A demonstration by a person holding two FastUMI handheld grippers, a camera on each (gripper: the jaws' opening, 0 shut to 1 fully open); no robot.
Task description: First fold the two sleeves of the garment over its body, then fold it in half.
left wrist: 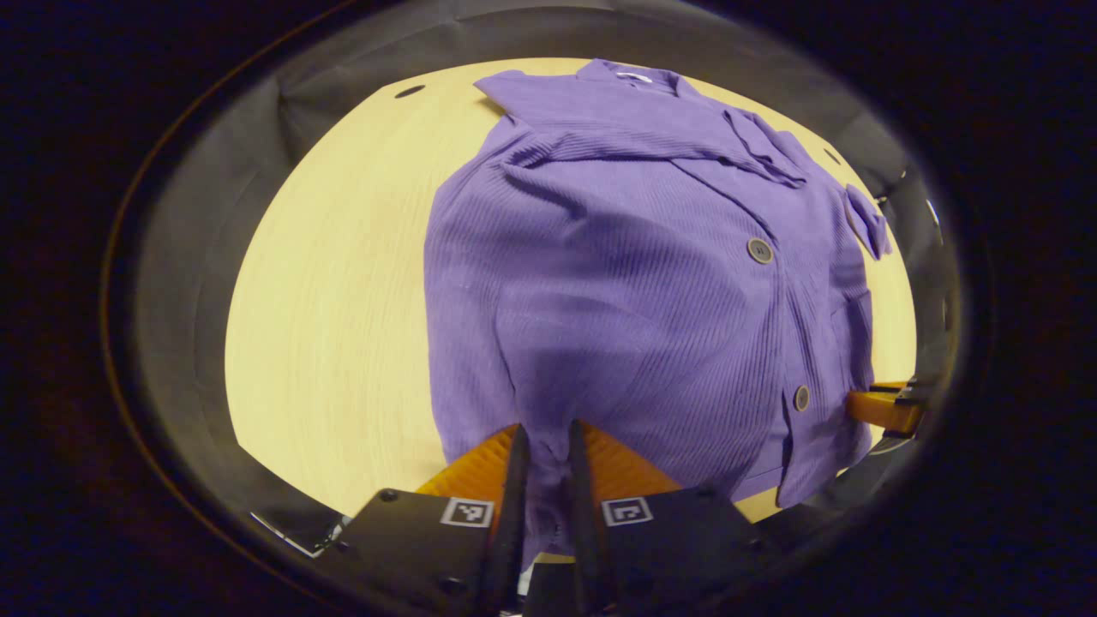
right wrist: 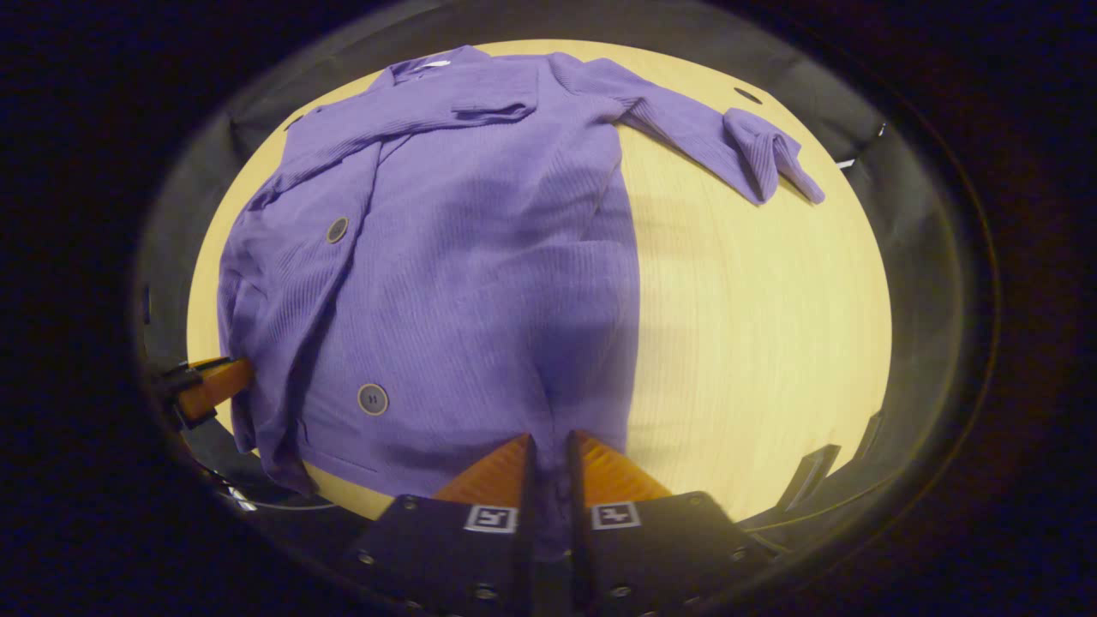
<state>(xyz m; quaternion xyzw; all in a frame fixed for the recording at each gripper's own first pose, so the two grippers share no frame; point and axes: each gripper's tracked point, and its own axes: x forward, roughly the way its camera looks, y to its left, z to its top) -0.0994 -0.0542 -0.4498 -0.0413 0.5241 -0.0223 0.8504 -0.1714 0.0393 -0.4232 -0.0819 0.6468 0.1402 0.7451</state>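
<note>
A pale wood table [right wrist: 754, 343] ringed by dark booth walls carries the purple cardigan [right wrist: 463, 283], one sleeve [right wrist: 711, 137] reaching toward two o'clock. The left gripper [left wrist: 546, 463] and right gripper [right wrist: 548, 467] each clamp its hem at six o'clock.

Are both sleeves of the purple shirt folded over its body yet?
No. One sleeve lies across the chest; the other sleeve is still spread on the table.

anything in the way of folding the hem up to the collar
Nothing visible does. Both grippers, left and right, pinch the purple garment's hem. One sleeve lies folded across the chest, the other sleeve is out on the table.
</note>
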